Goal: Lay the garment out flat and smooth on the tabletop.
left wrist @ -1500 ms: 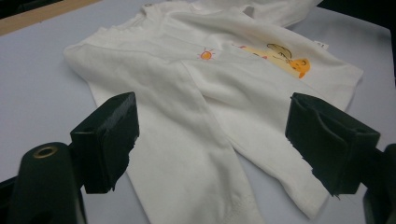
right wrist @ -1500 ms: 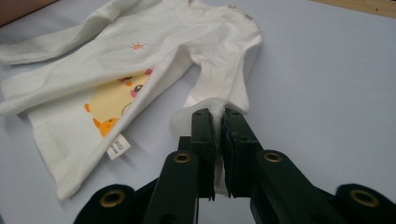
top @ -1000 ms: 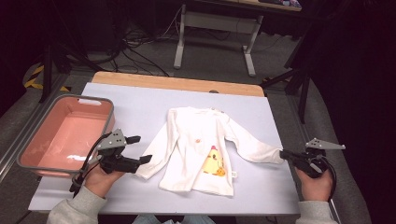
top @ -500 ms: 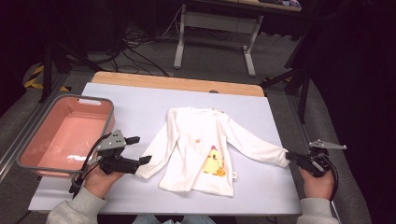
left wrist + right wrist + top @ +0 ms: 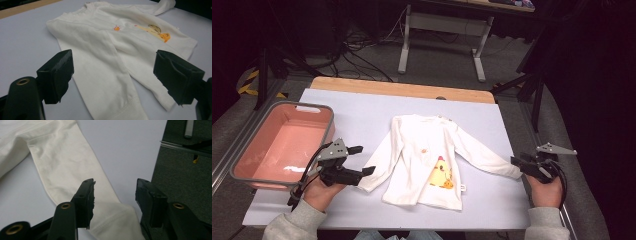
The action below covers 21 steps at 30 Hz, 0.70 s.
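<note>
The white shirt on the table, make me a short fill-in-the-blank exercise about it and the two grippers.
1. The white shirt lies spread flat on the ____.
2. The left gripper is open at the end of one ____ of the shirt.
3. Left of the shirt stands a pink ____, apart from it.
4. The print on the shirt's front shows a yellow ____.

Missing words: table; sleeve; tub; chick
</note>
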{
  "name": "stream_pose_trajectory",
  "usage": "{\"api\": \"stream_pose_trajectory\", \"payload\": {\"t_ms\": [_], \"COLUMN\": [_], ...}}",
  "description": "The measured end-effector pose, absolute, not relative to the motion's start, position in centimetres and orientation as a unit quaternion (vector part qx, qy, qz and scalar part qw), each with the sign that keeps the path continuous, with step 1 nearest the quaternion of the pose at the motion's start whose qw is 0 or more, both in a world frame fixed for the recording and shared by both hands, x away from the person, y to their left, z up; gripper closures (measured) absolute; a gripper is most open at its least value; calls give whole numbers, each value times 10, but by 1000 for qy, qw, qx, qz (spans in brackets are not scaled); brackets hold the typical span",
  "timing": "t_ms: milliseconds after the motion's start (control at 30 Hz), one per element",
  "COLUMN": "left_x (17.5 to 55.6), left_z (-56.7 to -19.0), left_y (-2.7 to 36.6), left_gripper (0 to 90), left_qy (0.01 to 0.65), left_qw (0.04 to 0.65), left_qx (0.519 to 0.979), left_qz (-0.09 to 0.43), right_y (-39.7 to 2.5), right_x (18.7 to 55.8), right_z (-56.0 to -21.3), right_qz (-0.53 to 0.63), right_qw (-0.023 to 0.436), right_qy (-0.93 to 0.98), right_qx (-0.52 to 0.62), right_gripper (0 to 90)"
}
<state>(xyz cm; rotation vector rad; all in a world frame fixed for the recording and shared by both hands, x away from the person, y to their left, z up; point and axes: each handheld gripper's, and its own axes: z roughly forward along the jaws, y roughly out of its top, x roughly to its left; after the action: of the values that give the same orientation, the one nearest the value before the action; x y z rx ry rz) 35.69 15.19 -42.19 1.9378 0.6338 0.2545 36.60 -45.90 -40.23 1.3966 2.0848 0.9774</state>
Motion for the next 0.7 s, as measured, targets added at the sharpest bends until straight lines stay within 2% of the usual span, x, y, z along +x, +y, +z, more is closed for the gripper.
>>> {"api": "stream_pose_trajectory", "payload": {"t_ms": [300,700], "left_x": [357,357], "left_z": [-422,-422], "left_y": [153,152], "left_gripper": [174,175], "left_qy": [264,263], "left_qw": [516,515], "left_qx": [808,809], "left_qz": [107,105], "right_y": [-440,-436], "right_x": [402,419], "right_z": [-412,-428], "right_qz": [313,274], "right_qw": [188,156], "right_qy": [792,813], "right_qx": [489,490], "right_gripper": [596,641]}}
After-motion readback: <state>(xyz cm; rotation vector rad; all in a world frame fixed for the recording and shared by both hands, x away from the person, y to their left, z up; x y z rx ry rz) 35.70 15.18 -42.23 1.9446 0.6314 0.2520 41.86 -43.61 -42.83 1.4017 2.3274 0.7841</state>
